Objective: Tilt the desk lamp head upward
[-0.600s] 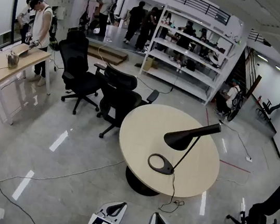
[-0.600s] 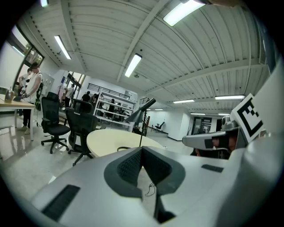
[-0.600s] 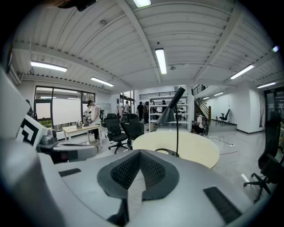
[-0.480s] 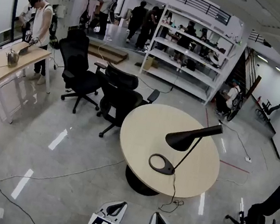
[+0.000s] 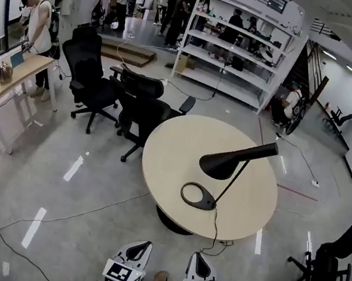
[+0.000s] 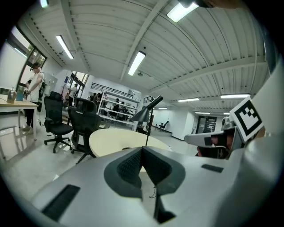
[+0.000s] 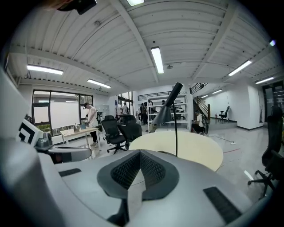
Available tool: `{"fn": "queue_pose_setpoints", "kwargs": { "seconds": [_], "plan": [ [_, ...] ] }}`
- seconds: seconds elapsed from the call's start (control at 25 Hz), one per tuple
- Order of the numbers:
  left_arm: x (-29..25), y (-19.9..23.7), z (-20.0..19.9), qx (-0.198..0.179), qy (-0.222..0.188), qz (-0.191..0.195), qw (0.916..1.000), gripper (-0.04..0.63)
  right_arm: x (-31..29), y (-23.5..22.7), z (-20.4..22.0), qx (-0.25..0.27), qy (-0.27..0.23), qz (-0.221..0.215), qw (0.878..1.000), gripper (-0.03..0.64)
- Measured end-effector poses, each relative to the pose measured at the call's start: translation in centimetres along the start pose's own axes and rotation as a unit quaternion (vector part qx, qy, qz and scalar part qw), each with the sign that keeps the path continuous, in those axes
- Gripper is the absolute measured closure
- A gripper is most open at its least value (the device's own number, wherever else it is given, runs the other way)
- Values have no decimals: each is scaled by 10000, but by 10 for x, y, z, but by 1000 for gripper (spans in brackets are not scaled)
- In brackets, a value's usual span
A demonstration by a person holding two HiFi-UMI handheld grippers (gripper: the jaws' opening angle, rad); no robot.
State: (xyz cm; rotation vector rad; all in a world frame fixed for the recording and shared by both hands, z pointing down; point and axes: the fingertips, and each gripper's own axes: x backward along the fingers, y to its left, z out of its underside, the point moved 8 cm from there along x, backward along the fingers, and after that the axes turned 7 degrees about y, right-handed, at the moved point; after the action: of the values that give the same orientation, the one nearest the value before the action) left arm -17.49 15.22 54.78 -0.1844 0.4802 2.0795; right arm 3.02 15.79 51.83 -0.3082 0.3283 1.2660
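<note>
A black desk lamp stands on a round beige table (image 5: 173, 156). Its ring base (image 5: 198, 196) lies near the table's front edge, and its cone head (image 5: 225, 163) hangs from a slanted arm, pointing down to the left. Both grippers are at the bottom of the head view, well short of the table. My left gripper (image 5: 139, 247) and right gripper (image 5: 199, 259) are shut with nothing between the pads. The left gripper view shows its closed jaws (image 6: 142, 151) with the lamp (image 6: 145, 114) far ahead. In the right gripper view the lamp head (image 7: 165, 114) stands beyond the closed jaws (image 7: 140, 155).
Two black office chairs (image 5: 144, 108) stand left of the table. White shelving (image 5: 236, 53) and several people are at the back. A desk (image 5: 8, 73) is at far left, another chair (image 5: 336, 261) at right. Cables (image 5: 85, 211) run across the glossy floor.
The table and lamp look slightly larger and further left in the head view. Both grippers sit a little lower in the picture. The lamp's pose is unchanged.
</note>
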Motion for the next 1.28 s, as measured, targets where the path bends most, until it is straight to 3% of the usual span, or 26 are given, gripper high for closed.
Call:
{"fn": "queue_pose_setpoints", "kwargs": {
  "seconds": [0.36, 0.68, 1.04, 1.28],
  "plan": [
    [-106, -21, -49, -59, 19, -303, 9995, 548, -54, -102, -45, -136, -288, -181, 9993, 607],
    [-194, -55, -88, 152, -57, -495, 9986, 548, -74, -197, -85, 186, -536, -479, 9972, 607],
    [-233, -44, -121, 577, -193, -526, 9968, 548, -85, -232, -148, 329, -1260, -1091, 9855, 607],
    [-261, -2, -140, 1058, -234, 7, 9941, 548, -93, -227, -216, 602, -1612, -1110, 9788, 607]
  ]
}}
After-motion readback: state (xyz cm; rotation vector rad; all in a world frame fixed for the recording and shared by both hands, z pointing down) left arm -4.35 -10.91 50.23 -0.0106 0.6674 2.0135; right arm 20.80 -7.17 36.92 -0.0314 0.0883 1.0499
